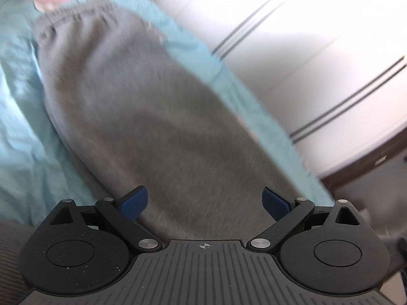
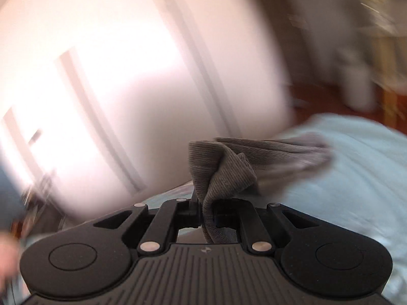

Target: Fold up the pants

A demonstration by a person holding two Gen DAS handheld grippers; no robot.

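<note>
Grey sweatpants [image 1: 142, 117] lie stretched out on a light blue bedsheet [image 1: 23, 117], with the elastic waistband [image 1: 76, 10] at the far end. My left gripper [image 1: 204, 203] is open just above the near part of the pants, its blue pads [image 1: 134, 202] wide apart and holding nothing. My right gripper [image 2: 204, 216] is shut on a ribbed grey cuff of the pants [image 2: 221, 167] and holds it lifted above the sheet [image 2: 356, 178]. The right wrist view is blurred.
A white wardrobe with dark vertical lines [image 1: 305, 50] stands beside the bed and also shows in the right wrist view [image 2: 127, 76]. The bed edge [image 1: 279, 127] runs diagonally to the right of the pants. Brown floor and blurred furniture [image 2: 356, 63] lie beyond.
</note>
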